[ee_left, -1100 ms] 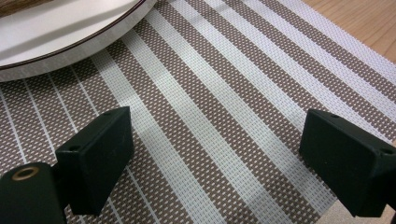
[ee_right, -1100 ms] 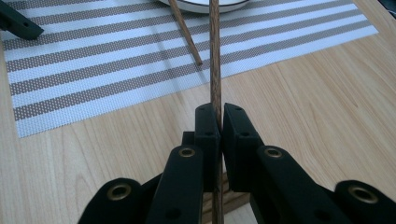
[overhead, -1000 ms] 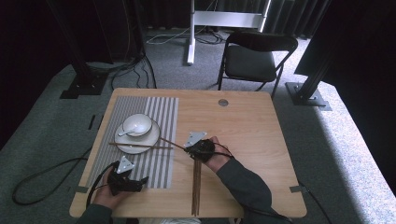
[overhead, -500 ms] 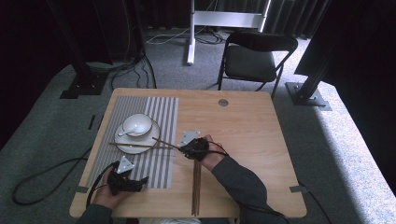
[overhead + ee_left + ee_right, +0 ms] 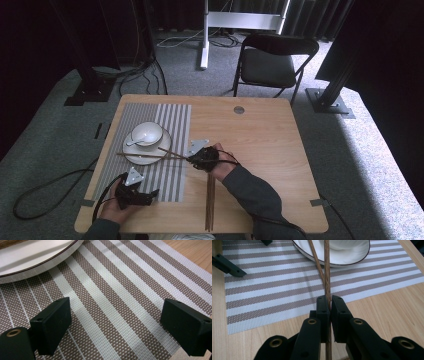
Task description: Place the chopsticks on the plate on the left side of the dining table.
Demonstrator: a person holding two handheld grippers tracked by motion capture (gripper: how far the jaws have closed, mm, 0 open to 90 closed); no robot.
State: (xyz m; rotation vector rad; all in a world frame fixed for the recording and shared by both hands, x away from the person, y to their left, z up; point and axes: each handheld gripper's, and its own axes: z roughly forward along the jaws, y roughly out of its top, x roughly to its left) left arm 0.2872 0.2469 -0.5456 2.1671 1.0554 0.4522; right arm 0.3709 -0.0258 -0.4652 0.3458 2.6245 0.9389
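My right gripper (image 5: pixel 192 159) (image 5: pixel 327 300) is shut on a pair of brown chopsticks (image 5: pixel 150 155) (image 5: pixel 327 270). Their far ends fan out and lie across a white plate (image 5: pixel 165 141) (image 5: pixel 361 255). On the plate stands a white bowl (image 5: pixel 146 132) with a spoon (image 5: pixel 134 142) in it. The plate sits on a striped placemat (image 5: pixel 175 120) (image 5: pixel 274 290) (image 5: pixel 120 285). My left gripper (image 5: pixel 152 195) (image 5: pixel 115 322) rests low over the mat's near edge, jaws wide open with nothing between them. The plate's rim (image 5: pixel 37 260) shows just beyond it.
A second pair of chopsticks (image 5: pixel 210 202) lies on the bare wooden table (image 5: pixel 270 150) near the front edge, under my right forearm. A small round grey disc (image 5: pixel 238 109) is set in the tabletop at the back. A black folding chair (image 5: pixel 272 62) stands behind the table.
My right gripper has carried the chopsticks a little to the left, so their tips now reach farther over the plate. The left gripper has stayed put.
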